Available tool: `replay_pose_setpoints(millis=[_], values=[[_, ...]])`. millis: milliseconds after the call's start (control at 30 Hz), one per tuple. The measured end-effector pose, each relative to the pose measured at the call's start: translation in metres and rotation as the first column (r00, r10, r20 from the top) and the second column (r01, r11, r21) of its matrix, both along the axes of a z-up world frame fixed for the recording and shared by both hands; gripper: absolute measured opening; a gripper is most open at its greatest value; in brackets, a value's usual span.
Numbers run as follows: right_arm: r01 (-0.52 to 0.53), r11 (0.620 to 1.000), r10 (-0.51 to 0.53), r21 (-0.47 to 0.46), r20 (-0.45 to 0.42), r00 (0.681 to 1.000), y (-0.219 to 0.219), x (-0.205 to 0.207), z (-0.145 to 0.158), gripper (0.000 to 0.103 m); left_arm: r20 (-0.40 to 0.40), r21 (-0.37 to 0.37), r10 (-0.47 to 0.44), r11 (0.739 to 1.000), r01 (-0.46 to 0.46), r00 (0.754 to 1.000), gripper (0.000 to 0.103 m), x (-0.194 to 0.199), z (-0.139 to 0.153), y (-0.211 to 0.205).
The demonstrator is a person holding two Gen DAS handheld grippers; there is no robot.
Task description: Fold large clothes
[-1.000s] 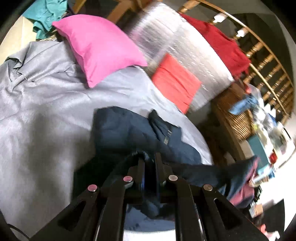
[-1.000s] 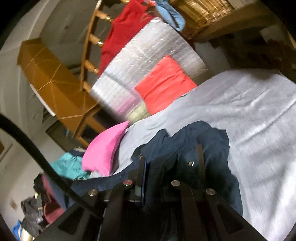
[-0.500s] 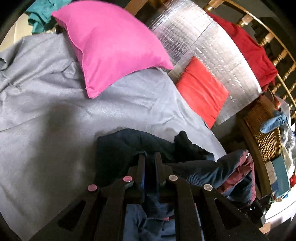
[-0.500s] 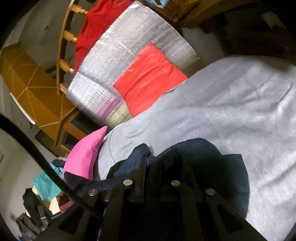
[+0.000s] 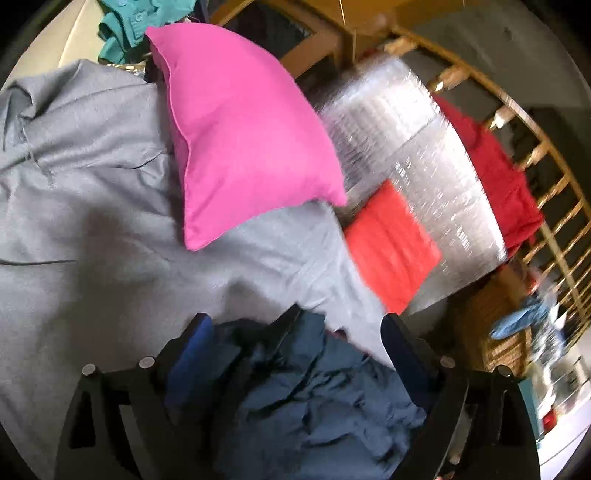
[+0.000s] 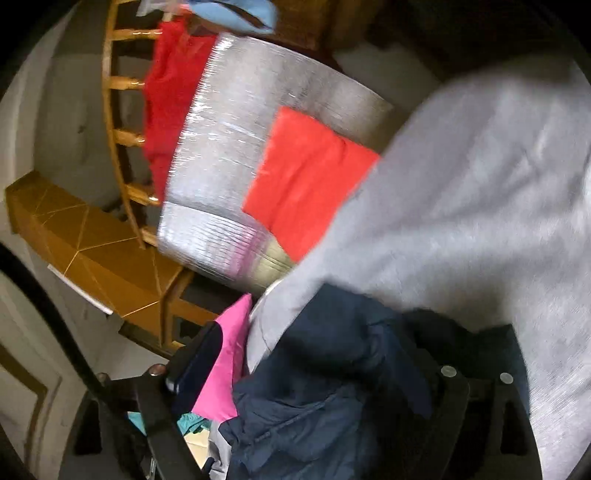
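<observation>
A dark navy garment (image 5: 317, 391) lies bunched on the grey bed sheet (image 5: 92, 229), right under my left gripper (image 5: 295, 325). The left jaws stand wide apart, with the cloth loose between the fingers (image 5: 192, 343). In the right wrist view the same navy garment (image 6: 332, 369) lies crumpled between the spread fingers (image 6: 195, 362) of my right gripper (image 6: 314, 350), which is open too. The sheet (image 6: 461, 206) stretches away to the right.
A pink pillow (image 5: 240, 136) lies on the bed ahead. A red cushion (image 5: 391, 243) leans on a silver foil-wrapped block (image 5: 413, 147) by a wooden railing. A wicker basket (image 5: 487, 332) stands at the right. Teal clothes (image 5: 129, 26) sit at the far left.
Both grippers were shut on the navy garment. Both have opened and let it drop in a heap on the sheet. Both views have swung.
</observation>
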State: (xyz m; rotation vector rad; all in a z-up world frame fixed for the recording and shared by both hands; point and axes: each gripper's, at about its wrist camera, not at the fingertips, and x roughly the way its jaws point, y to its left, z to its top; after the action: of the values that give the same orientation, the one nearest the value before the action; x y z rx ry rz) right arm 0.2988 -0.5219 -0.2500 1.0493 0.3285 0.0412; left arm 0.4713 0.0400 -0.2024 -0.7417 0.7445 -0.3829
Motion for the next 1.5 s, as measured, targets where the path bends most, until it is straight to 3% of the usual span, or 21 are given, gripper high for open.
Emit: replay_pose_setpoints(millis=[100, 200, 267, 433, 567, 600, 667, 767, 833, 967, 1033, 1133, 1200, 1267, 1300, 1400, 1500], values=[[-0.036, 0.990, 0.028, -0.135, -0.065, 0.997, 0.021, 0.000, 0.018, 0.084, -0.053, 0.110, -0.049, 0.992, 0.055, 0.997, 0.092, -0.005, 0.001, -0.017], [-0.130, 0.964, 0.094, -0.234, -0.162, 0.982, 0.053, 0.012, 0.027, 0.062, -0.098, 0.235, -0.078, 0.967, 0.099, 0.992, 0.092, -0.015, -0.001, -0.032], [-0.185, 0.939, 0.121, -0.289, -0.228, 0.966, 0.077, 0.021, 0.029, 0.062, -0.112, 0.326, -0.080, 0.939, 0.112, 0.991, 0.092, -0.025, -0.002, -0.039], [-0.293, 0.847, 0.129, -0.444, -0.363, 0.923, 0.138, 0.040, 0.023, 0.062, -0.150, 0.537, -0.070, 0.832, 0.140, 0.986, 0.092, -0.046, -0.014, -0.056], [-0.319, 0.850, 0.088, -0.418, -0.485, 0.870, 0.141, 0.059, -0.014, 0.062, -0.209, 0.671, -0.064, 0.716, 0.191, 0.976, 0.094, -0.039, -0.045, -0.069], [-0.308, 0.857, 0.077, -0.412, -0.488, 0.869, 0.137, 0.062, -0.025, 0.062, -0.213, 0.671, -0.067, 0.715, 0.196, 0.975, 0.096, -0.038, -0.048, -0.068], [-0.297, 0.862, 0.071, -0.411, -0.483, 0.873, 0.135, 0.061, -0.027, 0.062, -0.231, 0.642, -0.062, 0.741, 0.199, 0.971, 0.096, -0.033, -0.052, -0.063], [-0.259, 0.888, 0.069, -0.381, -0.446, 0.893, 0.128, 0.055, -0.016, 0.062, -0.236, 0.620, -0.050, 0.761, 0.190, 0.971, 0.096, -0.030, -0.050, -0.054], [-0.242, 0.891, 0.066, -0.385, -0.417, 0.907, 0.129, 0.052, -0.007, 0.062, -0.220, 0.625, -0.033, 0.763, 0.167, 0.975, 0.096, -0.033, -0.042, -0.050], [-0.259, 0.871, 0.076, -0.418, -0.405, 0.911, 0.146, 0.063, 0.013, 0.062, -0.148, 0.663, 0.001, 0.742, 0.098, 0.989, 0.096, -0.042, -0.023, -0.045], [-0.268, 0.851, 0.038, -0.452, -0.457, 0.889, 0.152, 0.086, 0.014, 0.063, -0.134, 0.670, -0.003, 0.736, 0.093, 0.991, 0.096, -0.045, -0.018, -0.044], [-0.282, 0.852, -0.047, -0.440, -0.603, 0.797, 0.146, 0.130, -0.013, 0.064, -0.144, 0.686, 0.004, 0.721, 0.096, 0.990, 0.096, -0.044, -0.018, -0.037], [-0.288, 0.865, -0.051, -0.410, -0.644, 0.764, 0.137, 0.144, -0.028, 0.069, -0.161, 0.691, 0.018, 0.716, 0.100, 0.987, 0.096, -0.037, -0.021, -0.033], [-0.283, 0.872, -0.056, -0.398, -0.657, 0.751, 0.132, 0.146, -0.026, 0.069, -0.175, 0.688, 0.032, 0.719, 0.099, 0.984, 0.096, -0.034, -0.021, -0.025], [-0.267, 0.873, -0.070, -0.407, -0.648, 0.758, 0.133, 0.144, -0.018, 0.069, -0.175, 0.689, 0.038, 0.719, 0.095, 0.984, 0.096, -0.034, -0.020, -0.021], [-0.235, 0.851, -0.081, -0.470, -0.560, 0.824, 0.155, 0.126, 0.009, 0.069, -0.165, 0.702, 0.052, 0.708, 0.080, 0.985, 0.096, -0.038, -0.015, -0.011], [-0.310, 0.819, 0.024, -0.483, -0.511, 0.859, 0.201, 0.112, 0.029, 0.065, -0.163, 0.705, 0.058, 0.706, 0.075, 0.985, 0.096, -0.041, -0.014, -0.002]])
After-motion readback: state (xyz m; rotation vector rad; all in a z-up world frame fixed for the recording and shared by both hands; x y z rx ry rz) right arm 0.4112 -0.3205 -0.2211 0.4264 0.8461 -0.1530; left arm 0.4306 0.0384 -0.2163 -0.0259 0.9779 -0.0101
